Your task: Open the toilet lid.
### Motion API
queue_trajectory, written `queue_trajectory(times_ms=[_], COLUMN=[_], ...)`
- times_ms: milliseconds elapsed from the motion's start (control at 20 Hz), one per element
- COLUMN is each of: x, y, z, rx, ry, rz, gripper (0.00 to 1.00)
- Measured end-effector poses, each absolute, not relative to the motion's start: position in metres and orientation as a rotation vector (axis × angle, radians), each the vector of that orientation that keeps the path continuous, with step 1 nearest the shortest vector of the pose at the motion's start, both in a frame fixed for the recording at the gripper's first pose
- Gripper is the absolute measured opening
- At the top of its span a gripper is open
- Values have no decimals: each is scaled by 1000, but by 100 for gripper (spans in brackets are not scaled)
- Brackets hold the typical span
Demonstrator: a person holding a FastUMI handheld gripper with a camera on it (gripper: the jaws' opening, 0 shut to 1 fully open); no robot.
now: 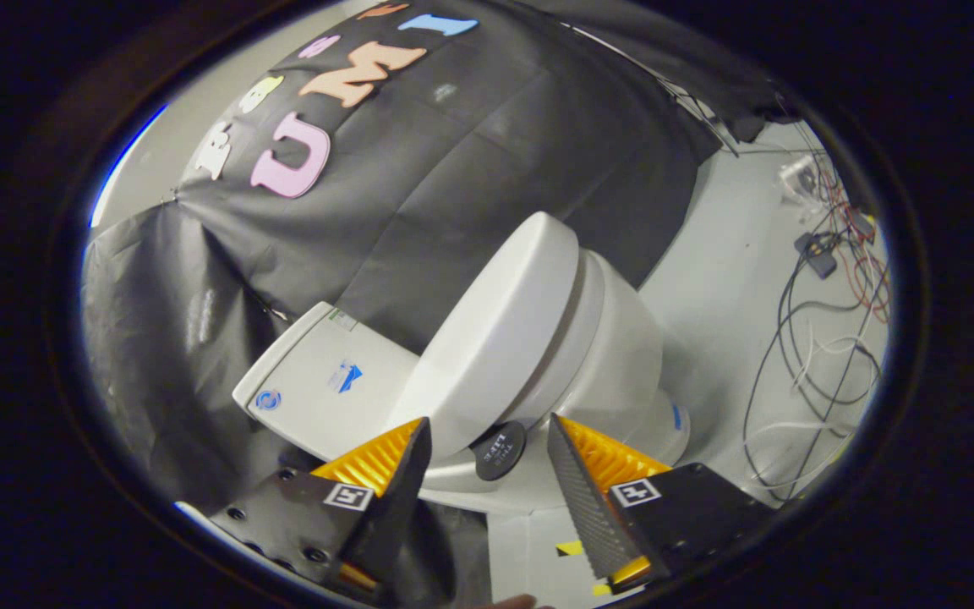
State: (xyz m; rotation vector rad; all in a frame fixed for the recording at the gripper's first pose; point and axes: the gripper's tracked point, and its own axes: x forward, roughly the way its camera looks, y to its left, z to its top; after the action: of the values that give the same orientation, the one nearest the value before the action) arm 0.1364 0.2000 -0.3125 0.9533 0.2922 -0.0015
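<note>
White and glossy, the toilet [614, 355] stands tilted in the fisheye view just ahead of the tool [487, 431], its lid [495, 338] down over the seat and bowl. The tank [318, 389] lies beyond the left finger, against the black cloth wall [487, 169]. The tool's fingers are spread, gripping nothing; between them shows a dark round knob [501, 450], its marking too blurred to read. The bowl's base is partly hidden behind the right finger. Cables [817, 338] tangle on the grey floor [724, 271].

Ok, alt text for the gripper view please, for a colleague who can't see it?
A white ceramic toilet lies just ahead of the open gripper, its smooth white lid down on the seat. Neither finger touches it. Loose cables trail over the grey floor beyond.
</note>
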Motion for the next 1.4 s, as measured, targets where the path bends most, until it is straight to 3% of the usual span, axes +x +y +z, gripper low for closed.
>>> queue_trajectory(times_ms=[100, 150, 500, 700, 800, 1100, 1400], x=[143, 144, 144, 145, 145, 143, 148], y=[208, 207, 195, 199, 194, 198, 198], z=[-316, -317, -337, -337, -336, -327, -287], rx=[999, 1037, 1252, 1245, 1279, 1256, 1195], ry=[293, 291, 315, 336, 346, 381, 371], rz=[7, 1, -89, -136, -174, -284, -302], gripper=[70, 70, 12, 12, 2, 2, 2])
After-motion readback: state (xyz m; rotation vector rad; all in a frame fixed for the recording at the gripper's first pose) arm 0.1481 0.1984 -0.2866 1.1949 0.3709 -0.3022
